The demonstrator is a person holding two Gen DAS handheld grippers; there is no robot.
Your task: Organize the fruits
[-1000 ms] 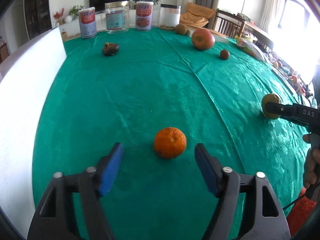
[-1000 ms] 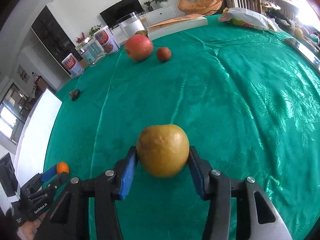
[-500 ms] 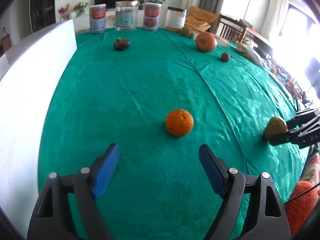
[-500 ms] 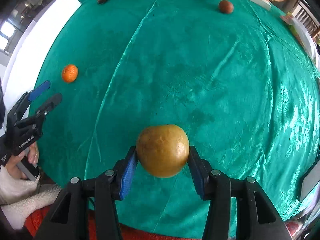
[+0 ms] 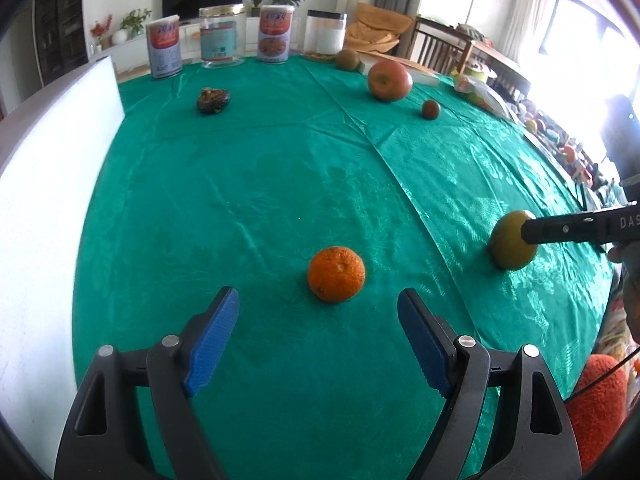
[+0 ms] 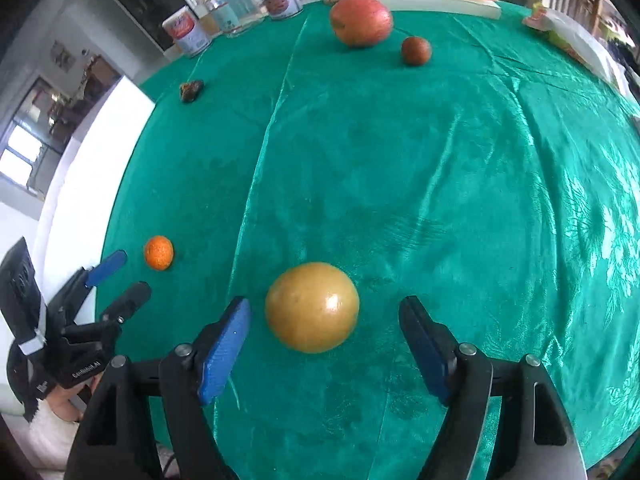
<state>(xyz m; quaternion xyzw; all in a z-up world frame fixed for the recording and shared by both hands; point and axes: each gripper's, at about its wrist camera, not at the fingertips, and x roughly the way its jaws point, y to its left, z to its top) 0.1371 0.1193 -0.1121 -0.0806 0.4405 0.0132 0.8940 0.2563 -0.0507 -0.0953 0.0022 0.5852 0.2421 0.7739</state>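
Right gripper (image 6: 324, 344) jaws are opening, the yellow pear (image 6: 312, 307) sits loose between them on the green tablecloth (image 6: 440, 160), near edge. Best to lift straight off without nudging it. Left gripper (image 5: 318, 336) is spread wide, the orange (image 5: 336, 274) just beyond it.

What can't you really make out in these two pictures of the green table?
- Labels on the tins: too small, both views.
- Dark lump: too small to identify.
- Yellow fruit, left view: partly hidden by the right gripper, whose jaws are opening around it.
- Items along the right edge: washed out by glare.
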